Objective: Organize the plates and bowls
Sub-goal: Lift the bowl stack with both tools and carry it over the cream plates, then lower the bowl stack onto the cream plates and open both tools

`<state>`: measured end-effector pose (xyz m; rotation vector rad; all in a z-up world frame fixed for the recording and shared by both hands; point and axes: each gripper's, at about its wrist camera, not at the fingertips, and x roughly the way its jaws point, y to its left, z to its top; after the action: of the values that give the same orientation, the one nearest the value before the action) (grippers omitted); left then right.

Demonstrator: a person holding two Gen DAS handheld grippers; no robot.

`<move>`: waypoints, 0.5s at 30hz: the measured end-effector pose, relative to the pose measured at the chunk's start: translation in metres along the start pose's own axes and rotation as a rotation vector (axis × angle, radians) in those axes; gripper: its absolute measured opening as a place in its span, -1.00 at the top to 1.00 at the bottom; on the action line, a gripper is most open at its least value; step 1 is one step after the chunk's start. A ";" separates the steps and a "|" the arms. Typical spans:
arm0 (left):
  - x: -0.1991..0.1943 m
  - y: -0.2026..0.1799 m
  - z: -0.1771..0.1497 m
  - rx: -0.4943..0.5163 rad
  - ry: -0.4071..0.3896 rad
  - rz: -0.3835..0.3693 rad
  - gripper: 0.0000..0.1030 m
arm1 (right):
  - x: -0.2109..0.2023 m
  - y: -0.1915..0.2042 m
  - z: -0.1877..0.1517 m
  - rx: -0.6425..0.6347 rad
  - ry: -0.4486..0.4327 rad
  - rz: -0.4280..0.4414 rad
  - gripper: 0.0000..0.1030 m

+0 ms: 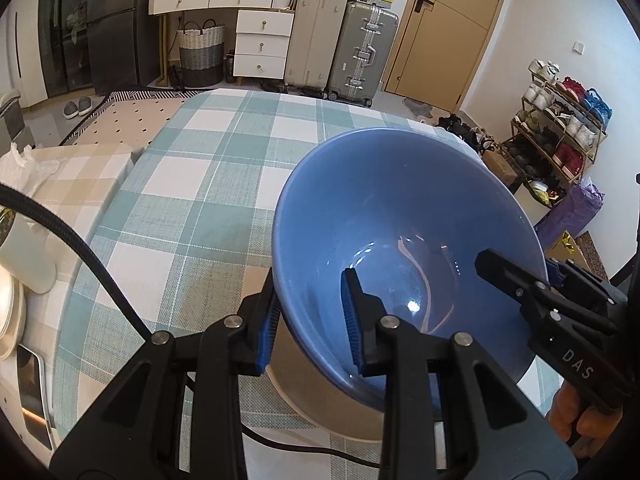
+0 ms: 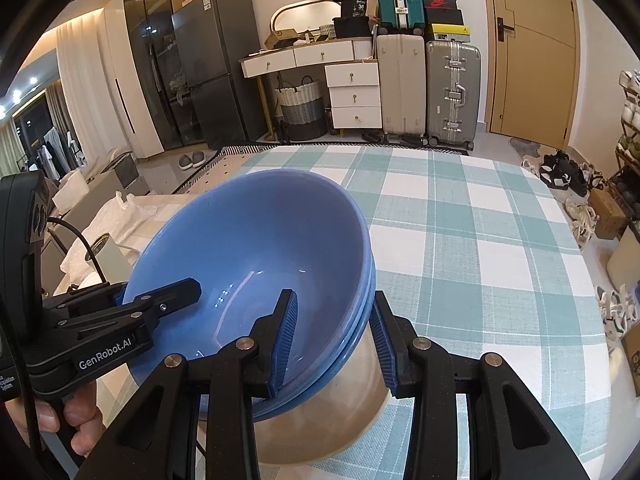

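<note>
A stack of blue bowls [image 1: 400, 216] [image 2: 256, 248] sits on a beige plate [image 1: 320, 396] [image 2: 332, 408] on the checked tablecloth. My left gripper [image 1: 310, 316] straddles the stack's left rim, one finger [image 1: 356, 312] inside and one outside, jaws partly apart; it also shows in the right wrist view [image 2: 160, 296]. My right gripper [image 2: 334, 340] straddles the right rim the same way, inner finger [image 2: 286, 332] inside the bowl; it shows in the left wrist view [image 1: 516, 276]. Whether either pad presses the rim is unclear.
The table [image 1: 224, 168] [image 2: 472, 240] is covered in teal-and-white check cloth. At its left edge are a white cylinder [image 1: 24, 256] [image 2: 112, 256], pale plates [image 1: 10, 320] and a phone [image 1: 34, 396]. Suitcases, drawers and a shoe rack stand beyond the table.
</note>
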<state>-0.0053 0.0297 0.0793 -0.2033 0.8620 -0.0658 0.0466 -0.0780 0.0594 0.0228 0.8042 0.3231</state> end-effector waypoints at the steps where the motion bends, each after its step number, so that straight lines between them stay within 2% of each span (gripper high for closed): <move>1: 0.003 0.002 0.001 -0.004 0.003 0.000 0.52 | 0.001 0.001 0.000 0.002 0.000 0.001 0.27; 15: 0.030 0.005 0.004 -0.003 0.013 -0.010 0.49 | 0.019 -0.008 0.000 0.014 0.027 -0.002 0.27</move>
<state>0.0167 0.0311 0.0584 -0.2103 0.8739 -0.0747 0.0608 -0.0800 0.0452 0.0301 0.8332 0.3162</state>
